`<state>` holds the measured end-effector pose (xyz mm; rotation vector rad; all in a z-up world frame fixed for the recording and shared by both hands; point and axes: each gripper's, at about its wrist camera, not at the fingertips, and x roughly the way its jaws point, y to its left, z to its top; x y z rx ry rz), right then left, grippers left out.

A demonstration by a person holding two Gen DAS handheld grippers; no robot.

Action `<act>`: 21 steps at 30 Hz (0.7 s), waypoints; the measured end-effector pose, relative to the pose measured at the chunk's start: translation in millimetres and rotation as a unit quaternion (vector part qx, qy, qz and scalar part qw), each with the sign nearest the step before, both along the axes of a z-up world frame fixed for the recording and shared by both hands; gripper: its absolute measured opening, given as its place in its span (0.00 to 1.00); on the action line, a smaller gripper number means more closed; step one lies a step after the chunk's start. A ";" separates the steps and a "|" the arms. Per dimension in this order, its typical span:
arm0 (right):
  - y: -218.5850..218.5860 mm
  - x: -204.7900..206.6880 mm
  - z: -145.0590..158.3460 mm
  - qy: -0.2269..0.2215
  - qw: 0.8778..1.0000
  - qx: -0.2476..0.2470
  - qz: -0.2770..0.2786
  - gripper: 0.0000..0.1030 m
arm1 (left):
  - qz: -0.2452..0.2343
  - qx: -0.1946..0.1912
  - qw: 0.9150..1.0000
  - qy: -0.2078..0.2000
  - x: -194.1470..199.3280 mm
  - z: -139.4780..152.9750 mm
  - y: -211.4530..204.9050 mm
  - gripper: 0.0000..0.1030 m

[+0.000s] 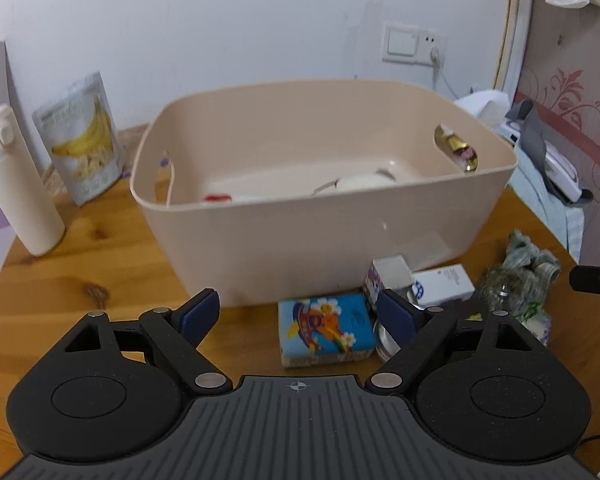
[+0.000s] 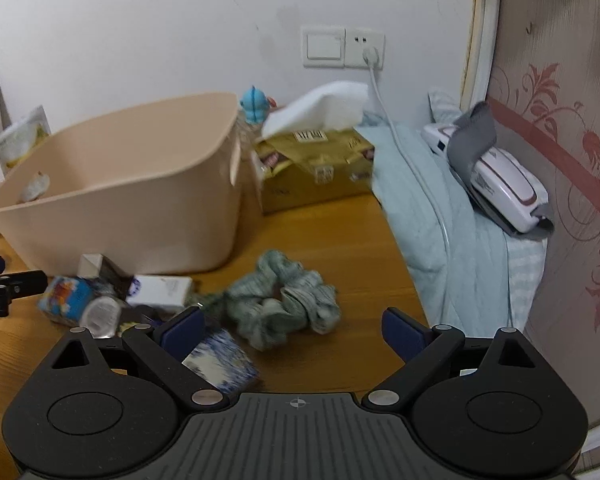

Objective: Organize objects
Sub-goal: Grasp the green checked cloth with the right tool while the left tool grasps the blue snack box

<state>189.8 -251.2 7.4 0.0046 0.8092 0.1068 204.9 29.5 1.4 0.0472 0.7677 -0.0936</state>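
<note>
A beige plastic bin point(image 1: 300, 240) point(image 2: 140, 216) stands on the wooden table, with a few white items on its floor. In front of it lie a blue cartoon-printed box point(image 1: 326, 330) point(image 2: 62, 294), a small white carton point(image 1: 444, 284) point(image 2: 160, 290), a tilted little box point(image 1: 388, 276) and a green-grey scrunchie point(image 2: 284, 300) point(image 1: 520, 276). My left gripper point(image 1: 298, 314) hangs open just before the blue box. My right gripper point(image 2: 292, 330) is open too, close above the scrunchie, with a blue-white patterned packet point(image 2: 220, 364) by its left finger.
A white bottle point(image 1: 20, 184) and a banana snack pouch point(image 1: 82, 140) stand at the back left. A gold tissue box point(image 2: 316, 168) sits behind the bin. Light blue bedding point(image 2: 440, 216) with a white device point(image 2: 500, 184) borders the table's right edge.
</note>
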 end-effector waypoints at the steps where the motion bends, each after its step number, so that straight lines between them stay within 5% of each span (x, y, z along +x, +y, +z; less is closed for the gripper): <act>1: -1.0 1.7 -2.5 0.003 1.000 -0.001 0.001 0.94 | 0.000 -0.001 1.000 0.004 0.9 -2.8 -0.3 0.85; 21: -1.8 41.7 -43.1 0.041 0.999 0.021 0.015 0.89 | 0.017 -0.016 0.998 0.054 27.2 -36.5 -9.7 0.86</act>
